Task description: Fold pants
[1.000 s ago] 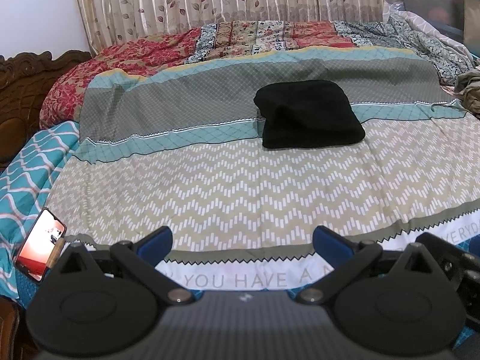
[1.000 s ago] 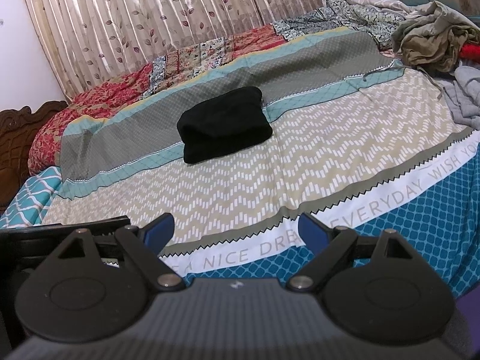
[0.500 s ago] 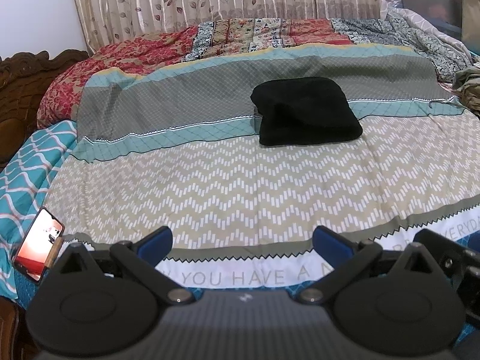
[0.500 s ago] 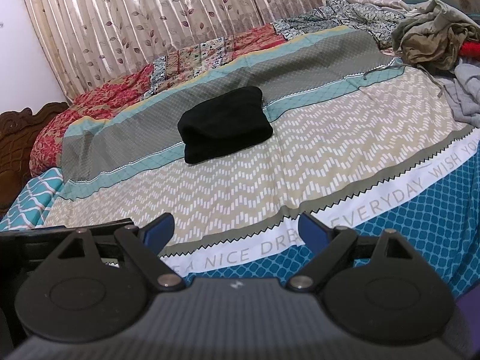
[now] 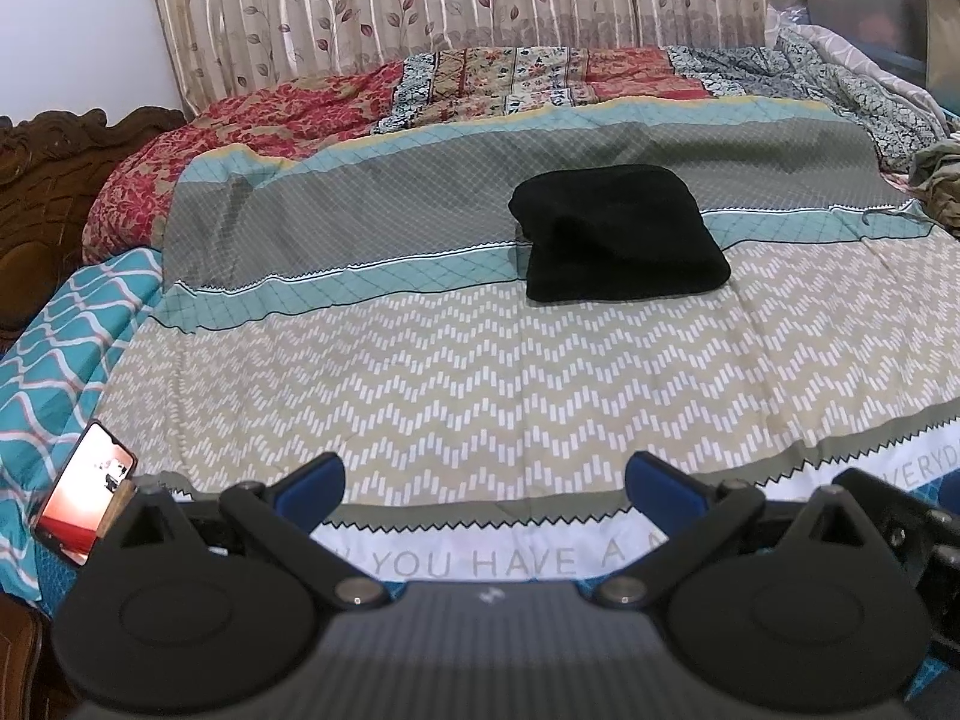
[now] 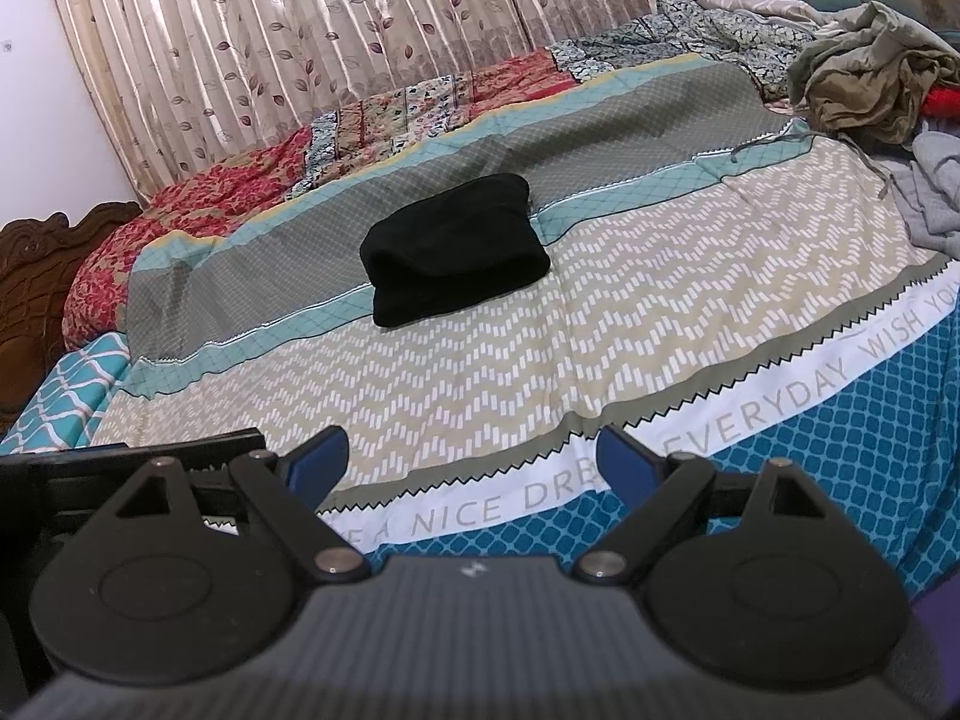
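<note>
Black pants (image 5: 618, 234) lie folded into a compact bundle on the patterned bedspread (image 5: 480, 372), toward the middle of the bed; the right wrist view shows the same bundle (image 6: 453, 255). My left gripper (image 5: 486, 480) hangs open over the near edge of the bed, well short of the pants, nothing between its blue pads. My right gripper (image 6: 471, 456) is open too, empty, at the near edge and far from the bundle.
A phone (image 5: 84, 504) with a lit screen sits at the near left corner. A heap of olive and grey clothes (image 6: 870, 78) lies at the far right. A carved wooden headboard (image 5: 54, 192) is on the left, curtains (image 5: 456, 0) behind.
Both views have drifted only slightly; the pants stay put and both grippers remain open.
</note>
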A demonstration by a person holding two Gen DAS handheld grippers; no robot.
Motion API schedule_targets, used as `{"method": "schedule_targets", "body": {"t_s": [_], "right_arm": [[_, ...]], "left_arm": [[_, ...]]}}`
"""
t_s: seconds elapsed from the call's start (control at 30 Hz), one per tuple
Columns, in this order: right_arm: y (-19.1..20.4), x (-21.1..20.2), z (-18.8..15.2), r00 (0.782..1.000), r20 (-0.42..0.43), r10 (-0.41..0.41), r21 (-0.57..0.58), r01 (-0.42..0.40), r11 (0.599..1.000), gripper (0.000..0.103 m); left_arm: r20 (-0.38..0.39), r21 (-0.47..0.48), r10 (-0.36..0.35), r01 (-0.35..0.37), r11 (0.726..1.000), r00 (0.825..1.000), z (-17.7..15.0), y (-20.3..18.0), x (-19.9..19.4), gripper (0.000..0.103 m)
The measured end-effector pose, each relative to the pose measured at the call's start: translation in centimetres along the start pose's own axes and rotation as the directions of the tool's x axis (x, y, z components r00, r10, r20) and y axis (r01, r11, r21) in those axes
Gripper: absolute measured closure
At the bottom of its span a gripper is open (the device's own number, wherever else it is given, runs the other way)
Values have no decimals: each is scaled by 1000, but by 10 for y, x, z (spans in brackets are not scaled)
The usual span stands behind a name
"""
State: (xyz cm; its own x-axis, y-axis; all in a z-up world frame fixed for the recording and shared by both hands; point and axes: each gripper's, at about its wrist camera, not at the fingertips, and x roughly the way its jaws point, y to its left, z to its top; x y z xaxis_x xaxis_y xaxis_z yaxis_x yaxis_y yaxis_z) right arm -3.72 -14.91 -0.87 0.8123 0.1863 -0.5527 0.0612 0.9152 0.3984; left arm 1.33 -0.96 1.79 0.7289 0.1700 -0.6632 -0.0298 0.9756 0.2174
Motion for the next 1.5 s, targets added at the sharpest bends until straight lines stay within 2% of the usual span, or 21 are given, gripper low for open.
{"method": "schedule_targets", "body": {"t_s": [1.5], "right_arm": [[1, -3, 2, 999, 32, 8, -25, -7, 1000, 12]], "left_arm": [[-40, 3, 1, -1, 1000, 999, 1, -2, 5, 0]]}}
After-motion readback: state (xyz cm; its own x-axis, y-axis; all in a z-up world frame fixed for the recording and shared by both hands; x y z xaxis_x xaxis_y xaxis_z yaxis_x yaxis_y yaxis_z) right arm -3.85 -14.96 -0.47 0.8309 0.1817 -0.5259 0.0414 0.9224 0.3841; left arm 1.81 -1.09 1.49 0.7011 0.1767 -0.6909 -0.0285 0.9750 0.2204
